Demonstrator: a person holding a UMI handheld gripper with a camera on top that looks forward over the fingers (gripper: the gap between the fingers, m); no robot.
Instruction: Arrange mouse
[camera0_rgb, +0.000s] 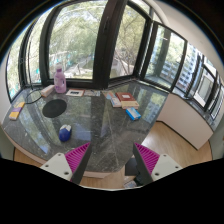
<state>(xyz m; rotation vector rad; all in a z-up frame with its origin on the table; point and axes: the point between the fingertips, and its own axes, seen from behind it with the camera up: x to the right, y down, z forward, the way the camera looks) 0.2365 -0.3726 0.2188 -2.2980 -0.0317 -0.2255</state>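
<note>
My gripper (111, 160) is open and empty, held high above the near edge of a dark stone-patterned table (100, 125). Its magenta pads (76, 156) stand wide apart. A small blue and white object (65, 132), possibly the mouse, lies on the table beyond the left finger. A round black mat (55, 108) lies farther back on the left. No thing is between the fingers.
A pink bottle (59, 80) stands at the table's far left. A red and white book (127, 99) and a blue item (133, 114) lie at the right. A yellow item (17, 110) lies at the left edge. Windows ring the room; wooden floor (172, 140) lies to the right.
</note>
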